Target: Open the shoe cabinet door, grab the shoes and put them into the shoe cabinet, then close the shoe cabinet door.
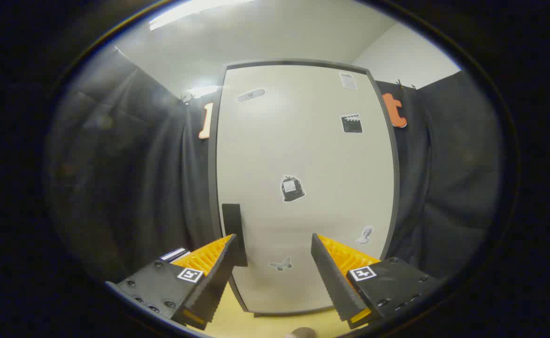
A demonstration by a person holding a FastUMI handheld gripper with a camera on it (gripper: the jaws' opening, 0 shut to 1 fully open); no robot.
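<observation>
The shoe cabinet's pale cream door [303,155] stands shut straight ahead, framed by a dark rim and dotted with several small stickers. A black upright handle [233,225] sits on the door's left edge, low down. My gripper [272,239] is open in front of the door, with nothing between its fingers. The left finger [216,277] partly covers the handle's lower end; whether it touches is unclear. The right finger [333,277] hangs apart in front of the door's lower right. A small rounded brownish thing [303,333], perhaps part of a shoe, peeks in below the fingers.
Black cloth hangs on both sides of the cabinet. A light wooden floor [261,321] runs under the door's bottom edge. A small white and dark object [174,254] lies by the left finger's base.
</observation>
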